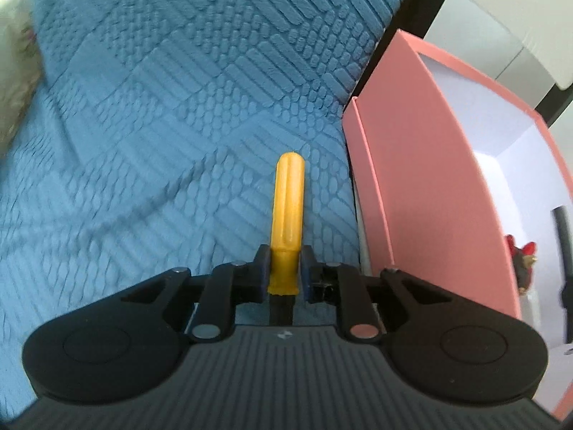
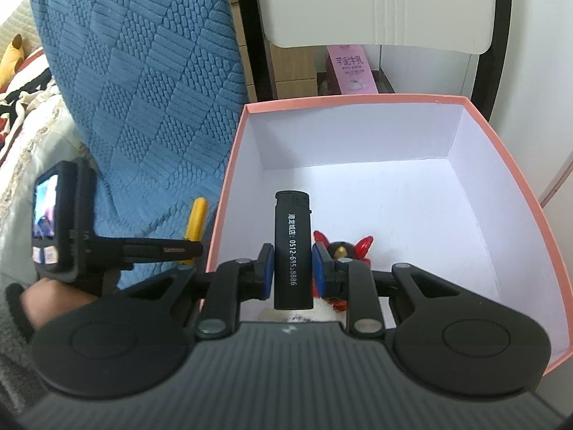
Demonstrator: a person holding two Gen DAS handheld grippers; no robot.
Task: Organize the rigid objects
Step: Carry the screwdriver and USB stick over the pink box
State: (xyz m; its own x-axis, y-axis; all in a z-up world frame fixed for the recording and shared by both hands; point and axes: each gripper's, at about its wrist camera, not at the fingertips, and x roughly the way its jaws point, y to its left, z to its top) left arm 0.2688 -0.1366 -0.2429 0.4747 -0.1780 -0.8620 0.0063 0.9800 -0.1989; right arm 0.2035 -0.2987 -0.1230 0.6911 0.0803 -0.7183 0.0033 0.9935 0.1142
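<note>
My left gripper [image 1: 283, 268] is shut on a yellow tool handle [image 1: 287, 211], held above the blue textured cloth [image 1: 161, 107] just left of the pink box [image 1: 412, 165]. The handle also shows in the right wrist view [image 2: 196, 220], beside the box's left wall. My right gripper [image 2: 293, 268] is shut on a black lighter [image 2: 292, 247] with white print, held over the inside of the pink box [image 2: 229, 186]. A red and black toy figure [image 2: 343, 249] lies on the box's white floor, partly hidden behind my right fingers; it also shows in the left wrist view [image 1: 523, 258].
The left gripper's body with its small screen [image 2: 53, 215] and the holding hand are at the left. A white chair back [image 2: 376, 3] and a pink carton [image 2: 352, 70] stand behind the box. Patterned bedding [image 2: 25, 132] lies at the far left.
</note>
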